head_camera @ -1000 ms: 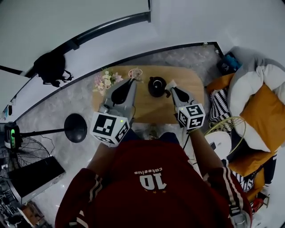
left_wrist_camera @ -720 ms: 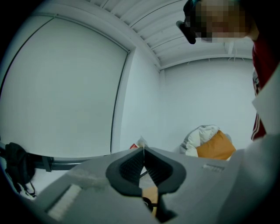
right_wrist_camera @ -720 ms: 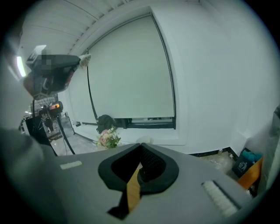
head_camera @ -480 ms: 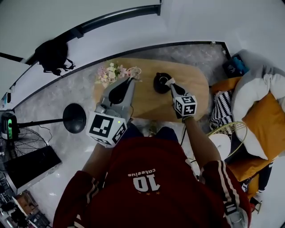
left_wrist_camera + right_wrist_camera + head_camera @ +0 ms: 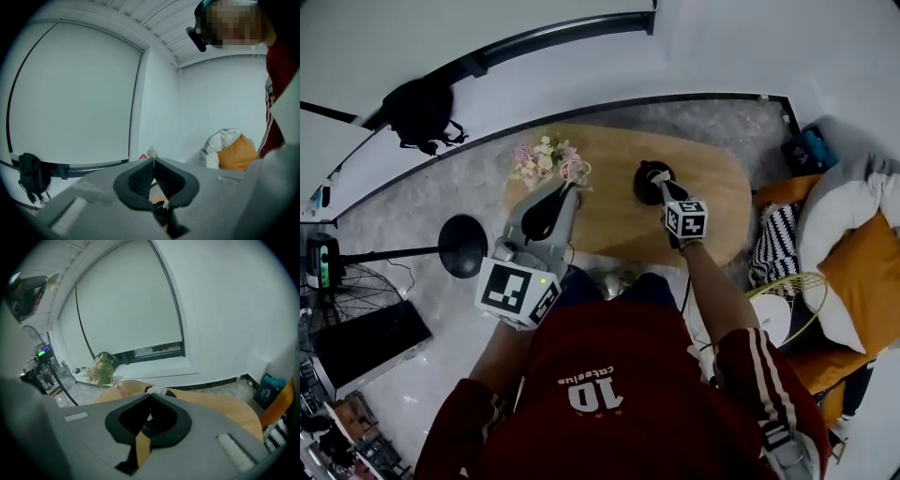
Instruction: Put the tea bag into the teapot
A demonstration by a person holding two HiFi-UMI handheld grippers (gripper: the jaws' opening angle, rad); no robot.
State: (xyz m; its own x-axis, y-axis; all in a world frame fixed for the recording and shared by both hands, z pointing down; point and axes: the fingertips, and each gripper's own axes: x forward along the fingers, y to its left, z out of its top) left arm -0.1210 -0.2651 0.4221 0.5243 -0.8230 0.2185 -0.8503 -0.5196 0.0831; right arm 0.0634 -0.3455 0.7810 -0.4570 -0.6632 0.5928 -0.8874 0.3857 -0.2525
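The task is being brought close to its last step, but it is not yet done. The tea bag (image 5: 157,390) is being gripped, small and white, at the closed tips of the right gripper (image 5: 150,397). It is being held just above the black teapot (image 5: 644,182), which is standing on the wooden table (image 5: 609,225) at about 1 o'clock from the person. The gripper is being brought in over the pot's 4 o'clock side. No part of the bag is being shown below the rim (whether the lid is off cannot be told from the head view), so lowering it into the opening and letting go are still being left to do.

The left gripper (image 5: 153,161) is being held well apart from the pot, toward its 9 o'clock. Its jaws are being clamped together on what is judged to be a pale wrapper (image 5: 149,153) with a red mark, near the flowers (image 5: 542,157).

Against the earlier head view, the right gripper is being seen lower and farther from the camera, its marker cube looking smaller. Its tips, then beside the teapot's 3 o'clock side, are now being carried over the pot itself. The left gripper is being shifted only a little, downward and toward the person, with the wrapper at its tips as before.
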